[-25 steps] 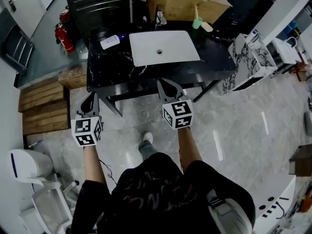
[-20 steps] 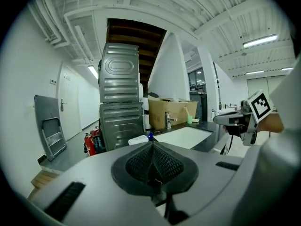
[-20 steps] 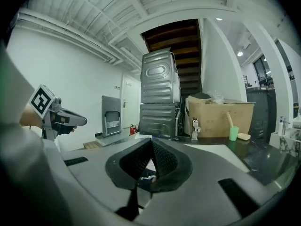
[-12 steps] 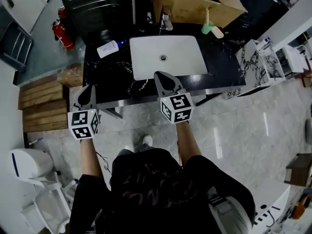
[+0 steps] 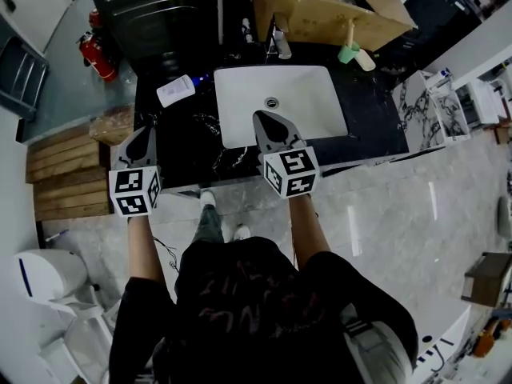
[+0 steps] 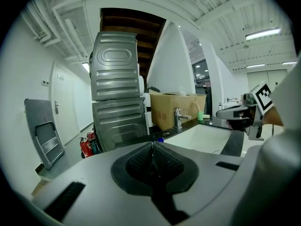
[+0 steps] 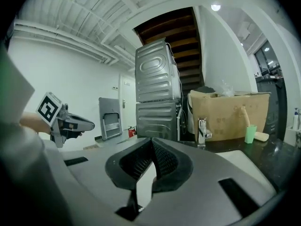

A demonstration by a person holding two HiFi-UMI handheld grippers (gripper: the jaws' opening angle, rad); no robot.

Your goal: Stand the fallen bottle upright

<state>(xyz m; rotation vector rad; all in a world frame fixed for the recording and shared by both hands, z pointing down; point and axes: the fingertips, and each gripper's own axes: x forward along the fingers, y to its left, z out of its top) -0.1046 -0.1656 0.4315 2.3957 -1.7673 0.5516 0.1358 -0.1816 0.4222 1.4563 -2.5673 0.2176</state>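
Both hand-held grippers have come forward since the earlier head view, from over the floor to the front of the black worktop (image 5: 376,126). The left hand-held gripper (image 5: 146,132) now reaches over its front left corner and the right hand-held gripper (image 5: 262,120) over the near rim of the white sink (image 5: 240,102).

Each gripper's own view shows its jaws pressed together with nothing between them. The white bottle (image 5: 176,90) lies on its side on the worktop just left of the sink, toward the back, with what looks like a blue cap pointing at the basin. It is ahead of the left gripper and well apart from both.

The step in hand is the approach. To do it well, I would:
- use the left gripper, since it is nearer, and open its jaws before it arrives;
- come in across the bottle's body rather than along it, and grip toward the cap end;
- pivot the bottle up about its base — not lift it high — and set it on bare worktop away from the sink's edge.

The rounded body may roll if nudged first.

Counted: one bottle, one sink, one tap (image 5: 282,46), one cardboard box (image 5: 320,6), one green cup (image 5: 347,53) and two grippers.
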